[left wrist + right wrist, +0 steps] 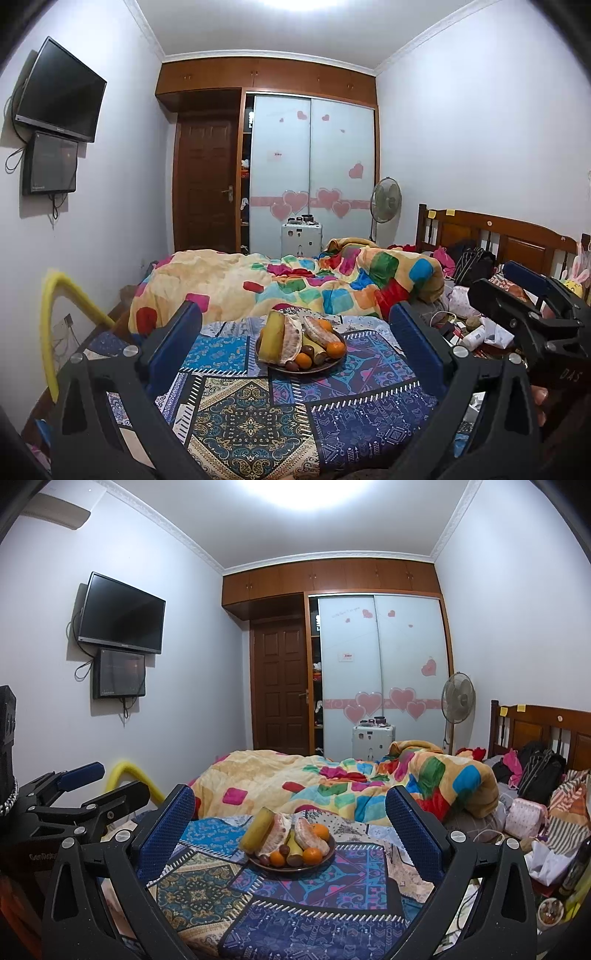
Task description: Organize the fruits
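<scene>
A dark round plate (334, 361) (330, 851) of fruit sits on a patterned blue cloth (258, 417) (295, 904) on the bed. On it lie two peeled pomelo pieces (290, 338) (275, 830), a yellow fruit piece (272, 334) (256, 830), small oranges (334, 349) (312, 856) and dark grapes (291, 365) (283, 848). My left gripper (295, 332) is open and empty, held short of the plate. My right gripper (290, 818) is open and empty, also short of the plate. Each gripper shows at the edge of the other's view (532, 295) (85, 779).
A bunched multicoloured quilt (295, 284) (351, 779) lies just behind the plate. Clutter of bags and boxes (476, 328) (532, 812) fills the bed's right side by the wooden headboard (517, 240). A yellow foam rail (55, 325) stands at the left.
</scene>
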`<state>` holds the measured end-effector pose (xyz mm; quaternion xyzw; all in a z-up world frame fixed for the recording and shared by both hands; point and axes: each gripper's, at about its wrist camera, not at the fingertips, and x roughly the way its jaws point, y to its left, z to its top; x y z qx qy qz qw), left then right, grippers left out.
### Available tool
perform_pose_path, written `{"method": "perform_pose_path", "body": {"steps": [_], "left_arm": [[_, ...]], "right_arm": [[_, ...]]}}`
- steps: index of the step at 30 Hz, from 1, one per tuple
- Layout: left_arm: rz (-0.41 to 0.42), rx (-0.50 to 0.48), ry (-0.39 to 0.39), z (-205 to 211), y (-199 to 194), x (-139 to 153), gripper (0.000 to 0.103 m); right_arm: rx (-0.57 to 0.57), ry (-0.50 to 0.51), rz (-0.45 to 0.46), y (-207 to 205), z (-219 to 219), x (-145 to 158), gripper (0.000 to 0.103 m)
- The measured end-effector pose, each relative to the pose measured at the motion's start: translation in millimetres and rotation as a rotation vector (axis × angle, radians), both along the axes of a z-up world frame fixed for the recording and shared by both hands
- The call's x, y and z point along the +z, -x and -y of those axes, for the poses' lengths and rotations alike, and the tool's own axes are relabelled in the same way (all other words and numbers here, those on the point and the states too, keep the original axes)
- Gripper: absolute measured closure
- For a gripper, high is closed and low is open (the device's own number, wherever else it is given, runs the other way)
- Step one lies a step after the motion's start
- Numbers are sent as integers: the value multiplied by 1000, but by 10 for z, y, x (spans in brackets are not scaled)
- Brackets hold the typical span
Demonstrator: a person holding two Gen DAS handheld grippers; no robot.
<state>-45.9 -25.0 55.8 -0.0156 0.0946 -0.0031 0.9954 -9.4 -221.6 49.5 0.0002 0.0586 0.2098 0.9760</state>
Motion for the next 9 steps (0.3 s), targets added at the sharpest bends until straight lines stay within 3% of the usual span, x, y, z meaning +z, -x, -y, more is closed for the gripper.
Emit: {"method": "perform_pose_path", "body": {"steps": [9], "left_arm": [[4, 0, -10, 0, -2, -7, 0]], "right_arm": [[1, 3, -2, -11, -2, -13, 0]]}}
